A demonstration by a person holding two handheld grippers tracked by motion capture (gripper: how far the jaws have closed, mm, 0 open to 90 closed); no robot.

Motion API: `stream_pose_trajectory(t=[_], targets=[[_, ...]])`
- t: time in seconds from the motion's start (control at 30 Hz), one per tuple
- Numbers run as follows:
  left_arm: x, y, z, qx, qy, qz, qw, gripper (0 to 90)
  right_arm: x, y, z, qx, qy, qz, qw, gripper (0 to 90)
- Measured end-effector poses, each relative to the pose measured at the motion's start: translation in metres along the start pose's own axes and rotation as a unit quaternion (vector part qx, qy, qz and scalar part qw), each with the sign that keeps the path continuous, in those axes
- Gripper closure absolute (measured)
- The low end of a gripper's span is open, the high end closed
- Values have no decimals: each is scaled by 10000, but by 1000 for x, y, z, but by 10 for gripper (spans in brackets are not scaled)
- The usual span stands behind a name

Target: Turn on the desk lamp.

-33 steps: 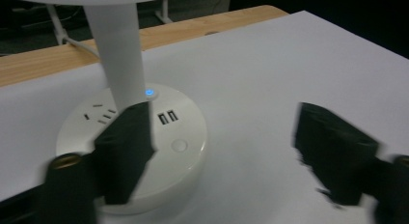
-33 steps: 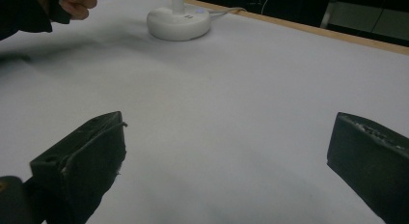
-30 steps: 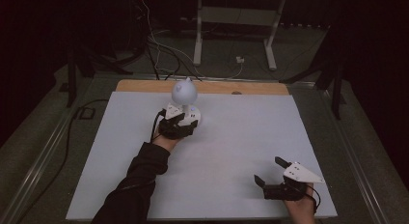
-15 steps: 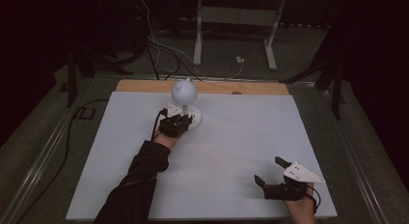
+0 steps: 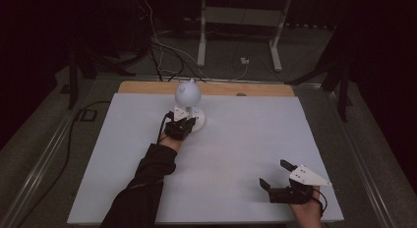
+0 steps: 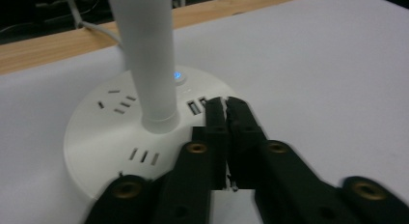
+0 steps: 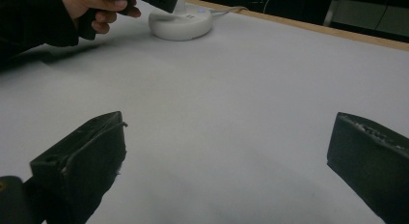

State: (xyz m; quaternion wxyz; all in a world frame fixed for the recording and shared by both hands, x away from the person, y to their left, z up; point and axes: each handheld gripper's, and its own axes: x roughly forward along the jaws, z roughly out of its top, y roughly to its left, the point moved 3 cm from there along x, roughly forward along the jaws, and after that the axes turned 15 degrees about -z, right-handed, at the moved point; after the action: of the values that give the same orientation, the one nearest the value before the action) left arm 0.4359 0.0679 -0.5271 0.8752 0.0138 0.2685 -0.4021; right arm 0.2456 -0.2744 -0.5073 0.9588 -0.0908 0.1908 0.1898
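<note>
One lamp, one table, two tongs: left, right.

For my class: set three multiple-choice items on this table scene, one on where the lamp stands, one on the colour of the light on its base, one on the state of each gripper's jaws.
1. Where on the table does the lamp stand?
A. far side, left of centre
B. near right corner
C. near left edge

2. What colour is the small light on the lamp base?
A. red
B. blue
C. green

3. How do the jaws stand?
A. both grippers open
B. left open, right shut
C. left shut, right open

Answers: 1 A, it stands near the wooden far edge. 2 B, it glows blue. 3 C, the left gripper has its jaws together over the base, while the right gripper has its jaws spread wide.
</note>
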Motion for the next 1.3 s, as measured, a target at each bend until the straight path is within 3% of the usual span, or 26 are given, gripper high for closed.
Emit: stream_pose_trajectory(t=[0.23, 1.3], targets=[[4, 5, -2, -156, -16, -21, 9999, 900, 0, 0, 0, 16, 4, -5, 10000, 0], [12, 4, -5, 67, 31, -69, 9999, 900, 0, -1, 0, 38, 4, 7, 10000, 0]])
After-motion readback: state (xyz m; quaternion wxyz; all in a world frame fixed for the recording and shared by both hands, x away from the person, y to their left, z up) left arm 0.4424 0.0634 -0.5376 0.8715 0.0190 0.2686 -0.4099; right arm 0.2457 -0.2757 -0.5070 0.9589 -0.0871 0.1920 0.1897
